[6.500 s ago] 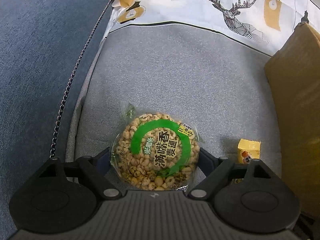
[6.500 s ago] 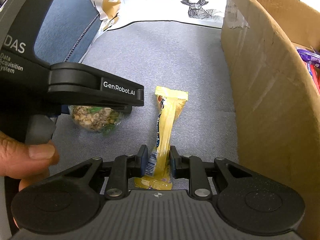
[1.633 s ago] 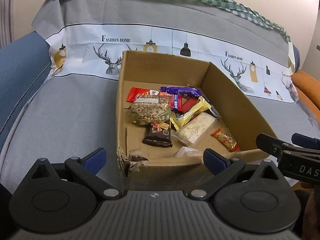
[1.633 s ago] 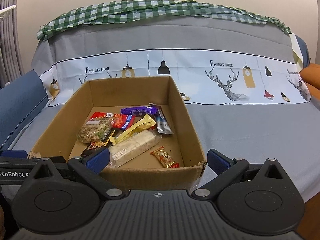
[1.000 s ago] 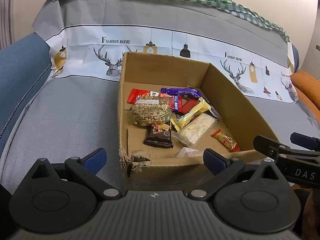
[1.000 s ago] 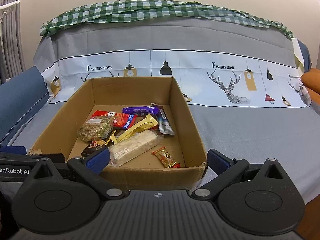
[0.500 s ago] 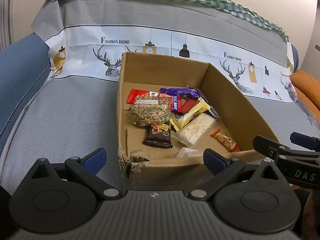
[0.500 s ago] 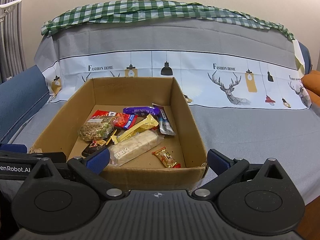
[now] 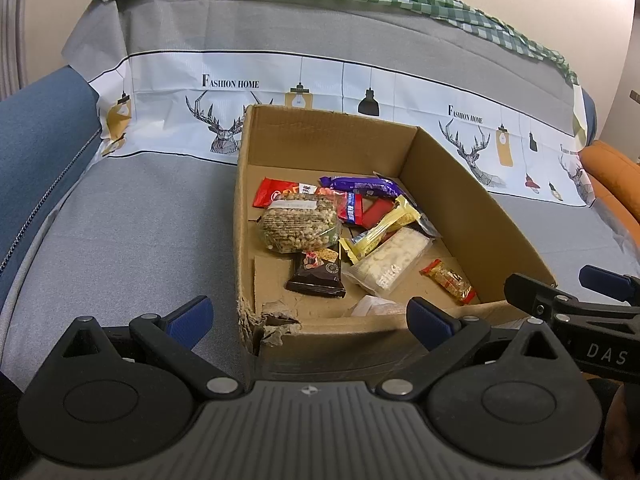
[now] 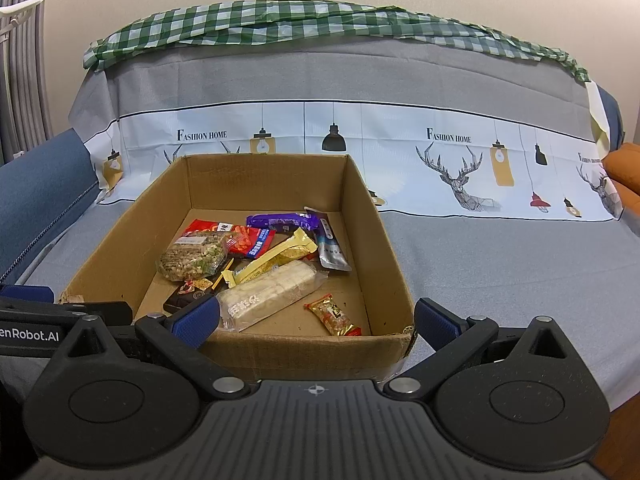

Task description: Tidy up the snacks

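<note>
Cardboard box (image 9: 472, 208) of snacks sits on sofa, just beyond both grippers. Left gripper (image 9: 308, 316) and right gripper (image 10: 316, 318) spread wide, empty. Puffed-grain pack (image 9: 298, 226) lies far-left inside.

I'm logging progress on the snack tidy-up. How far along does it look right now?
Looks essentially done. The cardboard box holds the snacks, including the puffed grain cake and yellow bar. Left gripper and right gripper are open and empty. No loose snacks show on the sofa cover.
</note>
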